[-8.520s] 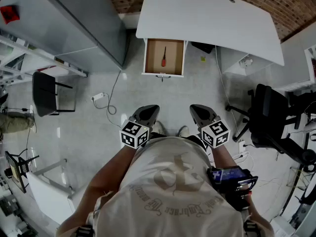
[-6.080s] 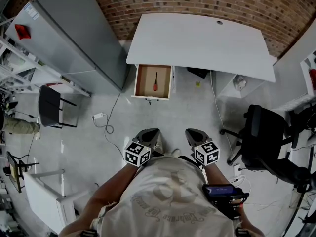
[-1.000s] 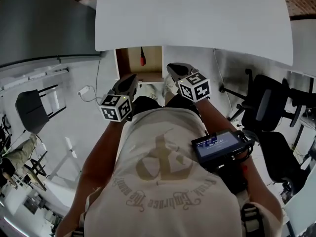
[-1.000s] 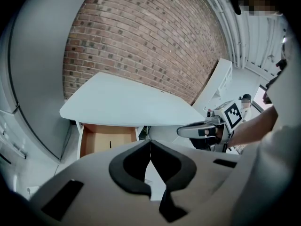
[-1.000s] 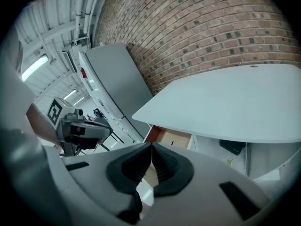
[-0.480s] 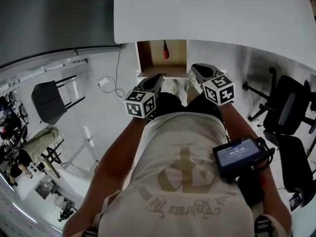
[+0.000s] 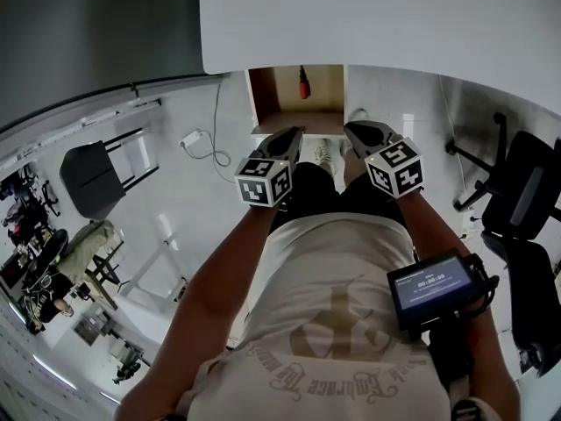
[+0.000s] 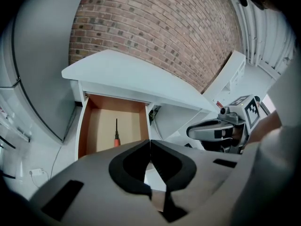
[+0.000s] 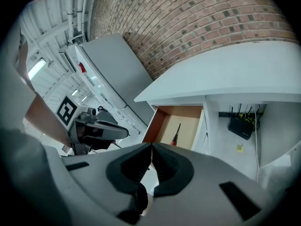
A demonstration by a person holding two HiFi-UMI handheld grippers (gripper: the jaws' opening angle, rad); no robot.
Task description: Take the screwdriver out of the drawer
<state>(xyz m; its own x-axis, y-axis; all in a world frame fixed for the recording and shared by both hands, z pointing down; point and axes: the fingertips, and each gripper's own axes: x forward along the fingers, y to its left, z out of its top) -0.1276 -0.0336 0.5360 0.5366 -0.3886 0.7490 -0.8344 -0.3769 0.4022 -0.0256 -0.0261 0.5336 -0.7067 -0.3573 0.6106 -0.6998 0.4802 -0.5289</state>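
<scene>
A screwdriver (image 7: pixel 303 84) with a red handle and a dark shaft lies in the open wooden drawer (image 7: pixel 266 100) under the white desk (image 7: pixel 377 24). The left gripper view shows the screwdriver (image 8: pixel 115 134) on the drawer (image 8: pixel 103 127) floor, and the right gripper view shows the same screwdriver (image 9: pixel 175 134). My left gripper (image 7: pixel 294 137) hovers just short of the drawer's front edge, jaws shut and empty. My right gripper (image 7: pixel 352 132) is beside it to the right, also shut with nothing in it. Both tips (image 8: pixel 150 142) (image 9: pixel 151 147) point down toward the drawer.
A grey cabinet (image 7: pixel 96 33) stands left of the desk. A black chair (image 7: pixel 89 175) and a cable with a plug (image 7: pixel 191 139) are on the floor at left. A black office chair (image 7: pixel 524 191) is at right. A brick wall (image 8: pixel 155 27) backs the desk.
I have walked up to the desk, and the drawer now lies right before both grippers. In the last second both grippers sank and moved forward toward the drawer's front.
</scene>
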